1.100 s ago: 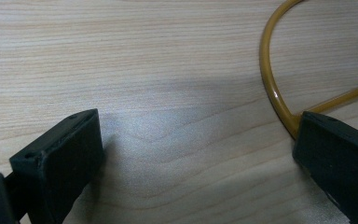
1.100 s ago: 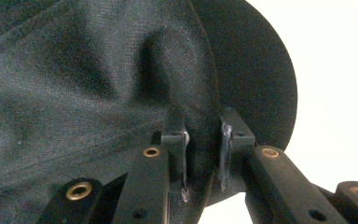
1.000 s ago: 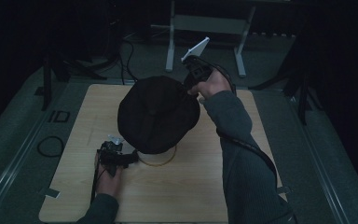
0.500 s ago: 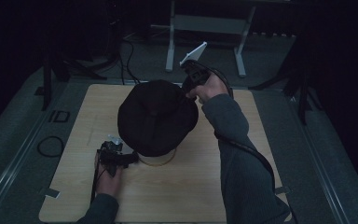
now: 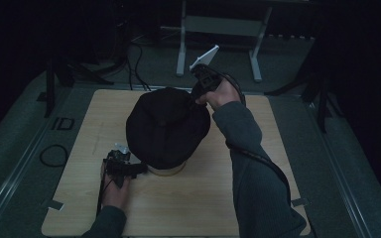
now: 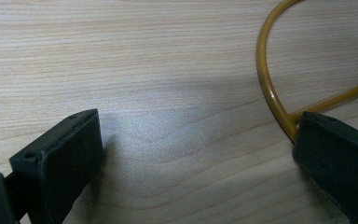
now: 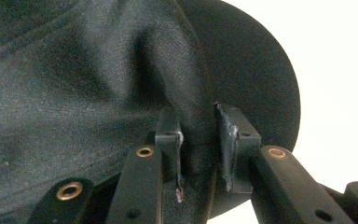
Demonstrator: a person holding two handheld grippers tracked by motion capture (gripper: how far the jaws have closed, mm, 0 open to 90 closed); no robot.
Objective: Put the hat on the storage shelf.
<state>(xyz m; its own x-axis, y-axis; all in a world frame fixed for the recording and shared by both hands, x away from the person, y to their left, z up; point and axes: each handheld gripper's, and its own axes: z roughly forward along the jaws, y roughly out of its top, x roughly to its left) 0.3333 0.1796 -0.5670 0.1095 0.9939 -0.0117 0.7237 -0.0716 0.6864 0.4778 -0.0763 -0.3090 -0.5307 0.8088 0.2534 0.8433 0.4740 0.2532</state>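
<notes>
Hat point(image 7: 98, 74) fabric sits pinched between your right gripper point(image 7: 198, 135) jaws, which have just been easing apart; left gripper point(image 6: 191, 154) rests released.

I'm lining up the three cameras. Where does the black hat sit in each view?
High view: black hat at the centre of the table, right gripper at its far brim.
Left gripper view: bare wooden table and a yellow wire loop at the right.
Right gripper view: hat across left and centre, a fold between the jaws, which have just been opening.
Shared landmark: the right gripper on the brim; the table links the first two.
</notes>
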